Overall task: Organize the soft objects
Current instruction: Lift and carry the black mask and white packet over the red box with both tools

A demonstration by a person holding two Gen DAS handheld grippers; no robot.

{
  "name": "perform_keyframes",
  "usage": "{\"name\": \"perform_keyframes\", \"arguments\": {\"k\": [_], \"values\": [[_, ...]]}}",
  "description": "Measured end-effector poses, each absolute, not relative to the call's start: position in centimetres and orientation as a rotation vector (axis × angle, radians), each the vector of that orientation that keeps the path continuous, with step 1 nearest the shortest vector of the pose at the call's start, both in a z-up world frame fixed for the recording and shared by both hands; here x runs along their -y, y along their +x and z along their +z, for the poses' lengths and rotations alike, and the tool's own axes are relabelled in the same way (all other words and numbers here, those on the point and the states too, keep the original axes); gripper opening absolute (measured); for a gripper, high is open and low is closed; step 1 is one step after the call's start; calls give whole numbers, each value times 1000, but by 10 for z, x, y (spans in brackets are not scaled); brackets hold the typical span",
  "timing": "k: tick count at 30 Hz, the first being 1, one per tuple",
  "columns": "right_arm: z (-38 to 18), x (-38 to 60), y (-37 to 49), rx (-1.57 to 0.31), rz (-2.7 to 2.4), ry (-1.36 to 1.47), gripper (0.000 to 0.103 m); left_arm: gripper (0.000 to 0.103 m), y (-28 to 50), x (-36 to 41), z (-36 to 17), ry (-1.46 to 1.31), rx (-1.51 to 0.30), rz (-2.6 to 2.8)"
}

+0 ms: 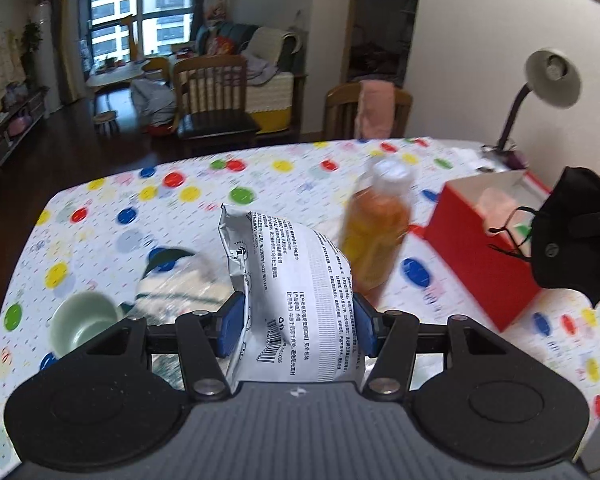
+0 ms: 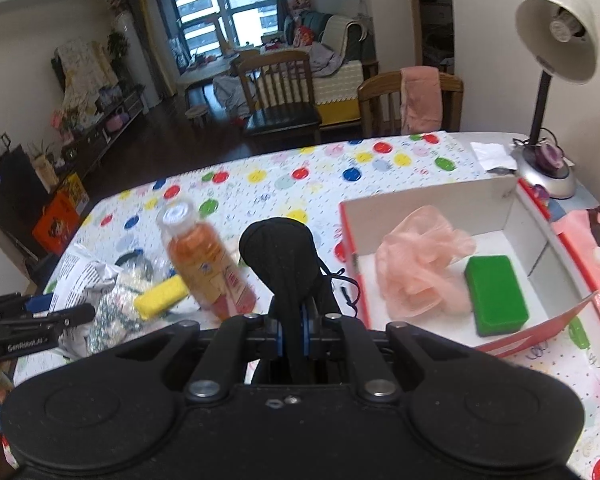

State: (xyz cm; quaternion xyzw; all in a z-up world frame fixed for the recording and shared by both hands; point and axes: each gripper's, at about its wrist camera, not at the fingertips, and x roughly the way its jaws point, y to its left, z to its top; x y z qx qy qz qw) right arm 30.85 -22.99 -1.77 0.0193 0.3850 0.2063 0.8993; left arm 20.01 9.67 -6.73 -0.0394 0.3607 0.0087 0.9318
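My left gripper pinches a printed snack packet; my right gripper clamps a black face mask, left of the red box's near wall.

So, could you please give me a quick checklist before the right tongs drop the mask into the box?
1. Right tongs shut on the black mask: ok.
2. Red box open: ok.
3. Free space beside pink mesh puff and green sponge: ok.
4. Mask above the box: not ok, it is left of the wall.
5. Left tongs gripping the white packet: ok.
6. Orange bottle clear of the path: ok.
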Motion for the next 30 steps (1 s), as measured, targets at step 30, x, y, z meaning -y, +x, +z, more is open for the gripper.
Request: {"name": "perform_keyframes", "arguments": {"k": [30], "values": [[-5,364,383,-749,346,105,7,56,282,95,-11,-5,-695,-270]]}}
